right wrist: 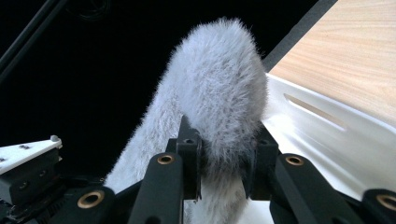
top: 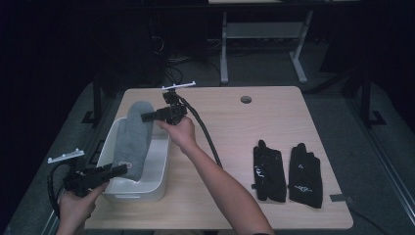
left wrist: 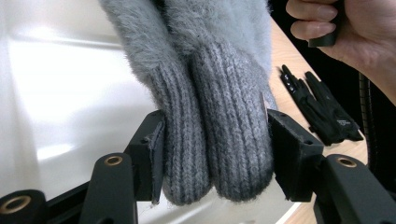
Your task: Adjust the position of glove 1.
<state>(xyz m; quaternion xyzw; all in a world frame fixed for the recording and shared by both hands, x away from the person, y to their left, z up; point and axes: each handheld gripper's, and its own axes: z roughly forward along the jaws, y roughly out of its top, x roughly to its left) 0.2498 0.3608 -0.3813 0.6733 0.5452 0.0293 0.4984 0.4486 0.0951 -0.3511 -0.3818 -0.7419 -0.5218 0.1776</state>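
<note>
Grey mittens held stretched above the white bin, ready to go in.

The right gripper [top: 147, 116] pinches the fluffy tips of the grey mittens [top: 133, 139] tight; the left gripper's [top: 122, 170] fingers [left wrist: 152, 156], half open, press the ribbed cuffs. Best to lower both ends evenly. Below the fingers, the white bin [top: 155, 171] looks bare; black gloves [top: 286, 171] lie well apart on the table [top: 235, 122].

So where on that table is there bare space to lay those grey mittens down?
The widest bare patch is the wood between the white bin and the black gloves, reaching back to the round hole. The left edge is crowded: the bin, the grey mittens, left gripper and right gripper.
</note>
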